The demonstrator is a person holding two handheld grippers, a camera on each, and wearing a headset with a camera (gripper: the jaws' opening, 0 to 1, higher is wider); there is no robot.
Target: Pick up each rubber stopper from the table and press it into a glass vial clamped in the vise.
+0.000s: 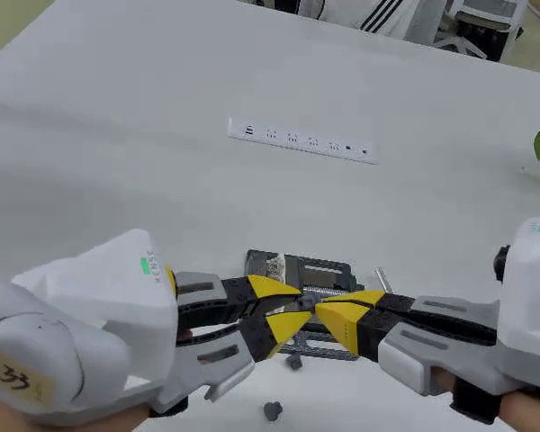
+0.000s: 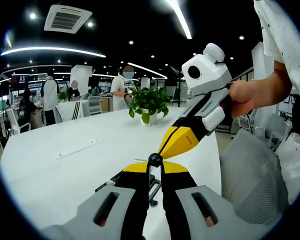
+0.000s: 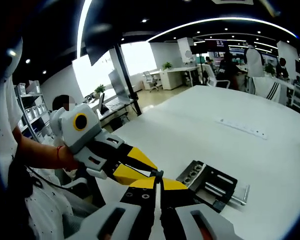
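Note:
A small dark rubber stopper [image 2: 154,160] is pinched between the yellow tips of my left gripper [image 2: 154,164], which is shut on it. My right gripper [image 2: 165,150] comes in from the right, shut, with its tip right beside the stopper. In the head view the left gripper [image 1: 301,306] and right gripper [image 1: 319,309] meet tip to tip just above the dark vise [image 1: 328,267]. The vise [image 3: 215,182] lies on the white table with a row of glass vials [image 3: 192,172] clamped at one end. Two loose stoppers [image 1: 293,362] [image 1: 272,411] lie in front of the vise.
A white power strip [image 1: 301,141] lies farther back on the table [image 1: 117,135]. A potted plant [image 2: 149,102] stands at the table's far end. People stand and sit in the office beyond the table.

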